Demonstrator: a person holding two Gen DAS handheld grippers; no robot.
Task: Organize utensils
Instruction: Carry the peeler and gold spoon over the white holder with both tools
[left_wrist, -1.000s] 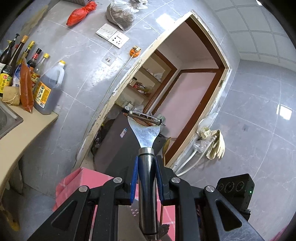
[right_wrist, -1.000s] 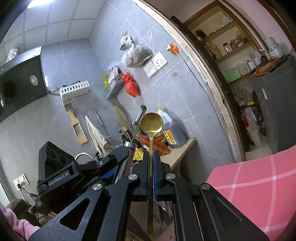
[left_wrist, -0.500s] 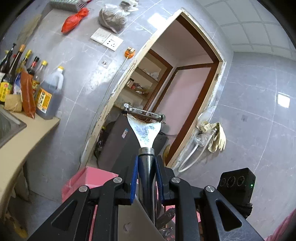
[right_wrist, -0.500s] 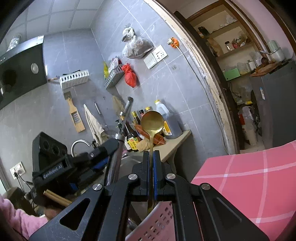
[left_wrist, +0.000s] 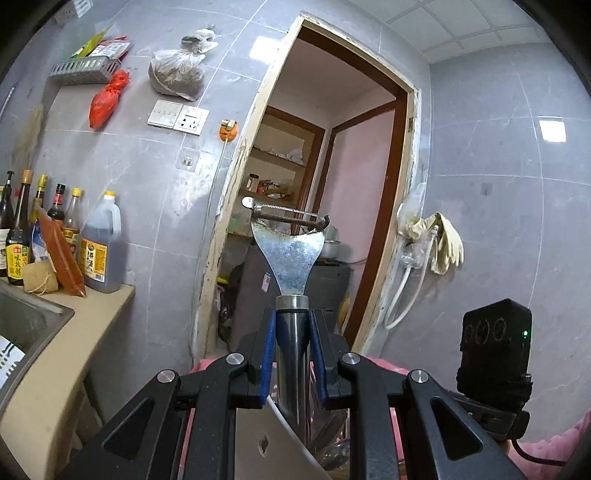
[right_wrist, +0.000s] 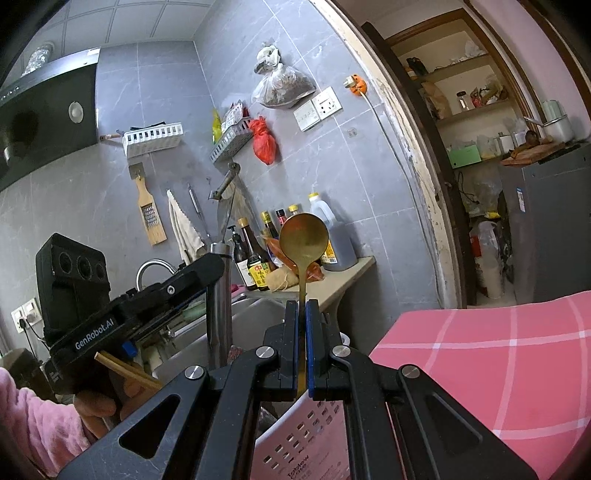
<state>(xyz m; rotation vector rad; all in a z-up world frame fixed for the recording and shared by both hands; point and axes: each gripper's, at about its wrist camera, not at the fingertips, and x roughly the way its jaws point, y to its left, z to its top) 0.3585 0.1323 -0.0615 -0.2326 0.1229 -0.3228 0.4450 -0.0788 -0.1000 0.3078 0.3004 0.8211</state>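
Note:
In the left wrist view my left gripper (left_wrist: 291, 352) is shut on the steel handle of a Y-shaped peeler (left_wrist: 289, 258), which stands upright with its blade on top. The right wrist view shows that same left gripper (right_wrist: 216, 267) at the left, with the peeler (right_wrist: 217, 295) rising out of it. My right gripper (right_wrist: 302, 334) is shut on the thin handle of a gold spoon (right_wrist: 303, 240), bowl up. A white perforated utensil basket (right_wrist: 306, 443) sits directly under the right gripper; its contents are mostly hidden.
A steel sink (right_wrist: 255, 317) and a beige counter (left_wrist: 92, 328) with several sauce bottles (left_wrist: 99, 247) lie to the left. A pink checked cloth (right_wrist: 498, 354) covers the surface on the right. An open doorway (left_wrist: 314, 221) is ahead. A pink sleeve (right_wrist: 40, 424) holds the left gripper.
The left gripper rolled, so the peeler and room now stand upright. Both hands shifted sideways. The white basket came into view beneath the right gripper. Both grips are unchanged.

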